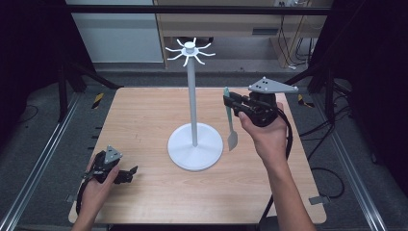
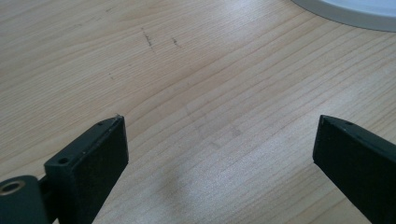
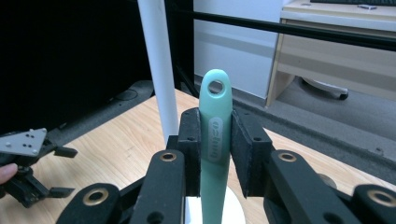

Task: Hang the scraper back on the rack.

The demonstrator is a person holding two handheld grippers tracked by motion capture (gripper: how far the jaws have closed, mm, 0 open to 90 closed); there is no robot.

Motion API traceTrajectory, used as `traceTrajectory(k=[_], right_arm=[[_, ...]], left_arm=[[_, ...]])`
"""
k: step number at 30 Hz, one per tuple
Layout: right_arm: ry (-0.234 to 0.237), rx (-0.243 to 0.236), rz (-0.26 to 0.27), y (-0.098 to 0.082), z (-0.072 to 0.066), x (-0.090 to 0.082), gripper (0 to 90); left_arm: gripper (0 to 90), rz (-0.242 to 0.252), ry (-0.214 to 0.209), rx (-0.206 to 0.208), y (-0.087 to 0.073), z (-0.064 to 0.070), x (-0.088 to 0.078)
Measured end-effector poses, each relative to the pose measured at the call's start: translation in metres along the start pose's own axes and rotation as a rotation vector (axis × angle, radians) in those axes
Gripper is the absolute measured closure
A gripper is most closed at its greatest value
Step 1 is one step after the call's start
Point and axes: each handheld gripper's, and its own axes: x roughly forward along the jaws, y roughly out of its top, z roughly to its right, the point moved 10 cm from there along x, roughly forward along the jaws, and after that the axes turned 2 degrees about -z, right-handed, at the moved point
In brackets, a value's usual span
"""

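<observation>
the desk (image 1: 144, 192) carries a white hook stand (image 1: 194, 103) at its middle; beside the pole, toward the right edge, the right gripper (image 1: 233, 102) is clamped on a green spatula (image 1: 230, 126). it hangs upright, handle hole up, blade down. hanging looks underway: next, lift the hole onto a hook. the left gripper (image 1: 126, 174) rests wide open and empty near the front left corner.
</observation>
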Motion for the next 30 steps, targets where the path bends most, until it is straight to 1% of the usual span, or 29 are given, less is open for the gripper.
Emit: traceTrajectory(k=[3, 10, 30], right_arm=[[-0.001, -0.007, 0.010, 0.007, -0.003, -0.001, 74.7], [0.005, -0.016, 0.020, 0.016, -0.007, -0.001, 74.7], [0.011, -0.028, 0.045, 0.035, -0.015, -0.004, 74.7]], left_arm=[[3.0, -0.001, 0.000, 0.000, 0.000, 0.000, 0.000], [3.0, -0.001, 0.000, -0.001, 0.000, 0.000, 0.000], [3.1, 0.000, 0.000, 0.000, 0.000, 0.000, 0.000]])
